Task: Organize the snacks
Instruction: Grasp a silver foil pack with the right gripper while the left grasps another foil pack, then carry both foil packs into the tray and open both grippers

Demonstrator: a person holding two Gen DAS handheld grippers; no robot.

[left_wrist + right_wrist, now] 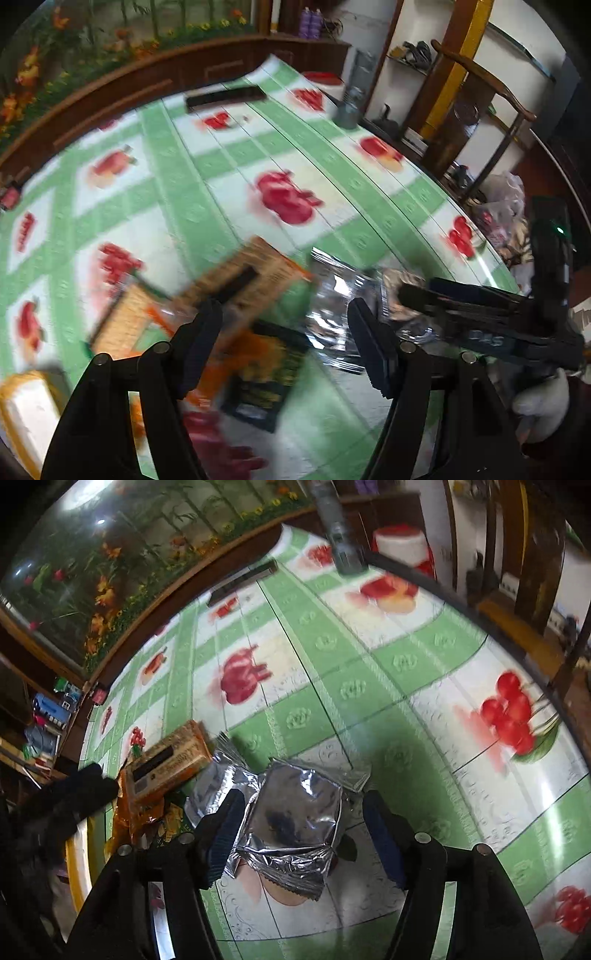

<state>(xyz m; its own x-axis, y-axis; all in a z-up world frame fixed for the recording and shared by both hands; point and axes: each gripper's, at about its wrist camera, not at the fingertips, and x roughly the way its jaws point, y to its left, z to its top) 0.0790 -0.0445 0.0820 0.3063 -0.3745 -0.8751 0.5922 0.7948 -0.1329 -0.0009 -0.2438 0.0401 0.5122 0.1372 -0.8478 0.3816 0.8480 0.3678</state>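
A pile of snack packs lies on the green fruit-print tablecloth (229,155). In the left wrist view my left gripper (284,347) is open above an orange cracker pack (240,284) and a dark green-and-orange packet (269,373); silver foil packs (336,291) lie to the right, and my right gripper (476,314) reaches in from the right over them. In the right wrist view my right gripper (301,834) is open, its fingers on either side of a silver foil pack (295,819) lying on the cloth. The orange cracker pack (166,764) and my left gripper (70,794) are at the left.
A white tray with a yellow rim (26,410) sits at the near left. A black remote (225,96) lies at the far side, a grey metal cup (347,110) near the right edge. A wooden chair (480,110) and shelves stand beyond the table's right edge.
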